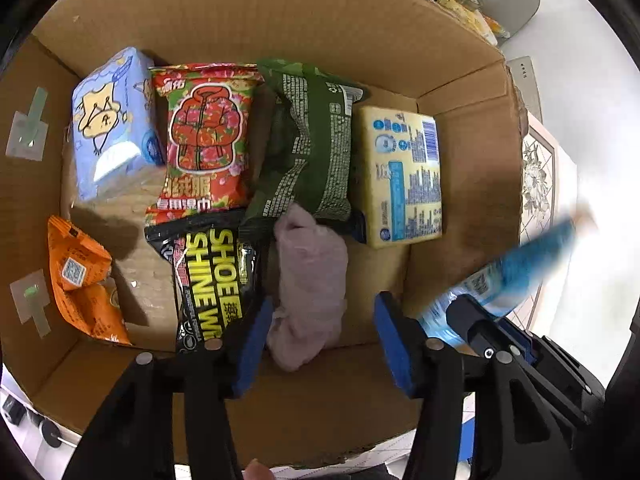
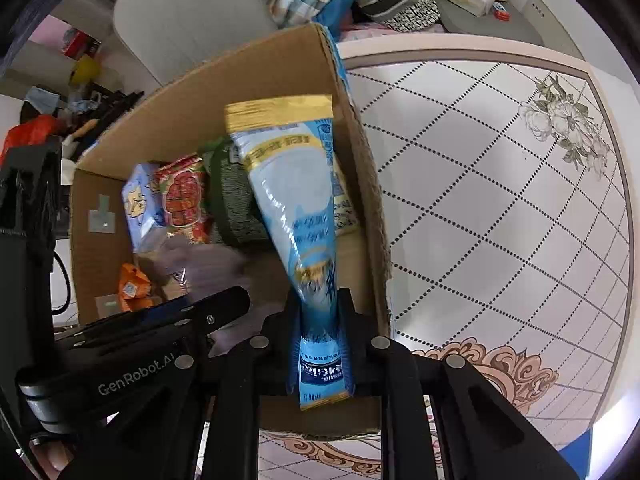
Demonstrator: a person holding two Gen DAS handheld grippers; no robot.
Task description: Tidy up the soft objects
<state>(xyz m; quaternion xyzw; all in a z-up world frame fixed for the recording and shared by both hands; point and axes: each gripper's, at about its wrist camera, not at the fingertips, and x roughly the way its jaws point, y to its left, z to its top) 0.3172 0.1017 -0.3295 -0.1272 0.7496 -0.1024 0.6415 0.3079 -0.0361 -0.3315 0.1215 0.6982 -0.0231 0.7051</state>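
The left gripper (image 1: 320, 340) hangs over the cardboard box (image 1: 280, 12), its fingers (image 1: 394, 344) apart with the pale pink cloth (image 1: 310, 280) lying loose on the box floor near the front wall, so the cloth looks already deposited. Packs fill the back wall in a row, leaving bare floor by the right wall. The right gripper (image 2: 320, 344) has its fingers clamped on one end of the blue pouch (image 2: 296, 200), dangling it above that corner, probably to lower it there.
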